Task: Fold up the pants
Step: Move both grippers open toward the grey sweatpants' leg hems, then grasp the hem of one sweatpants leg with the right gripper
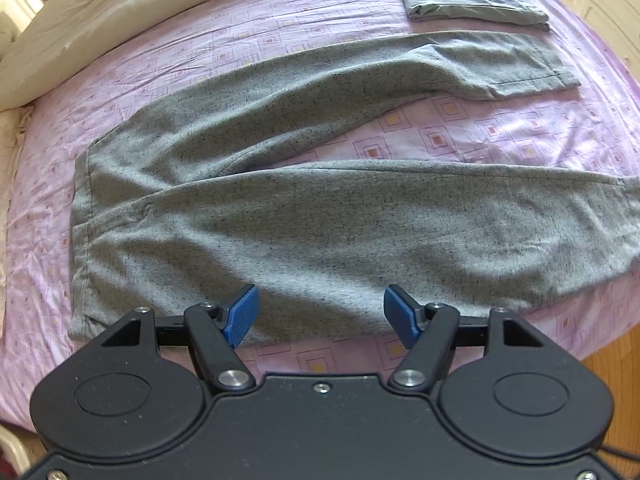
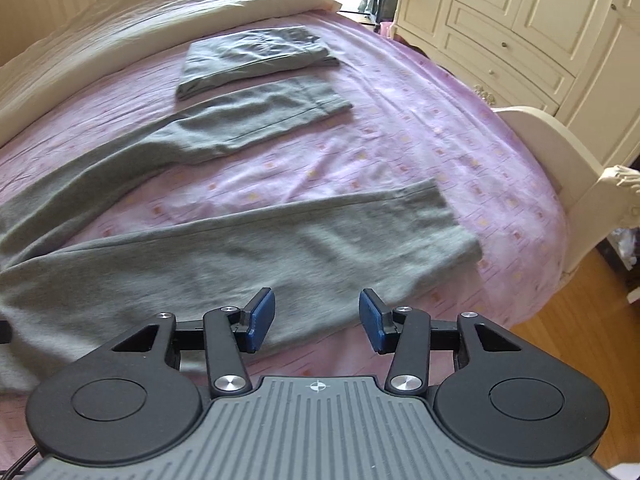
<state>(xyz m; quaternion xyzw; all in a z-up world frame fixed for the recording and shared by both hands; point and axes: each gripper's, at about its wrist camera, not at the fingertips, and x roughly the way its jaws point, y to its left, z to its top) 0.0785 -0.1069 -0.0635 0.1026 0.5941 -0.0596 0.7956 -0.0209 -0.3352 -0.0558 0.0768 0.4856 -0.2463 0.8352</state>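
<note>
The grey pants [image 1: 304, 208] lie spread flat on the pink patterned bedsheet [image 1: 460, 128], waistband at the left in the left wrist view and the two legs running off to the right, splayed apart with sheet showing between them. The left gripper [image 1: 320, 314] tilts steeply down over the near edge of the near leg close to the waist, its blue pads [image 1: 242, 314] spread wide with nothing pinched between them. Further right, the right gripper [image 2: 317, 318] leans down over the same leg's near edge toward the cuff [image 2: 452, 220], its pads parted too and gripping nothing. Beyond the far leg lies a folded grey garment [image 2: 252, 60], just beside a cream duvet [image 2: 120, 28]. A cream wardrobe [image 2: 520, 32] stands at the far right.
</note>
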